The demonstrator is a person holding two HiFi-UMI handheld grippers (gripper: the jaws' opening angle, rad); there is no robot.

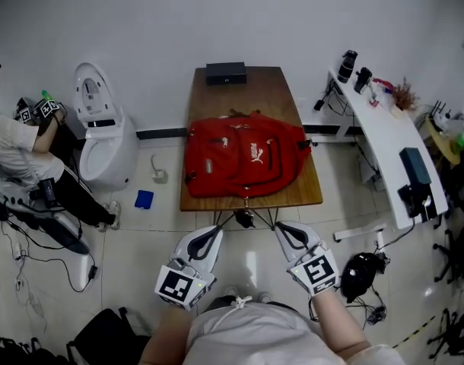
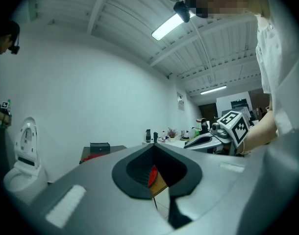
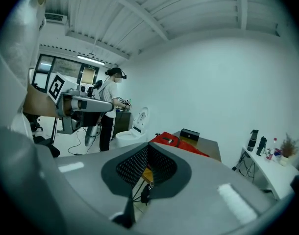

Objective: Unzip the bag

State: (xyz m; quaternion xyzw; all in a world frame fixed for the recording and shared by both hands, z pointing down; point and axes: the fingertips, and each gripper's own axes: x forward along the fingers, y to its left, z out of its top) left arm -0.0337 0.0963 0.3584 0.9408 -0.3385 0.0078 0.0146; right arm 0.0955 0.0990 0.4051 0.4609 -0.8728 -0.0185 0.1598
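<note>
A red backpack (image 1: pixel 243 154) lies flat across the near half of a wooden table (image 1: pixel 251 90). Both grippers hang in front of the table's near edge, short of the bag and touching nothing. My left gripper (image 1: pixel 217 230) is shut, its tips meeting (image 2: pixel 153 146), and a sliver of the red bag (image 2: pixel 152 176) shows through the hollow behind them. My right gripper (image 1: pixel 278 226) is also shut and empty (image 3: pixel 148 146). In the right gripper view the backpack (image 3: pixel 176 142) lies just beyond the jaws. I cannot make out the zipper pull.
A black box (image 1: pixel 226 72) sits at the table's far end. A white toilet (image 1: pixel 103 139) stands to the left, with a person (image 1: pixel 19 154) beyond it. A white desk (image 1: pixel 388 139) with bottles runs along the right. Cables and a black object (image 1: pixel 361 272) lie on the floor.
</note>
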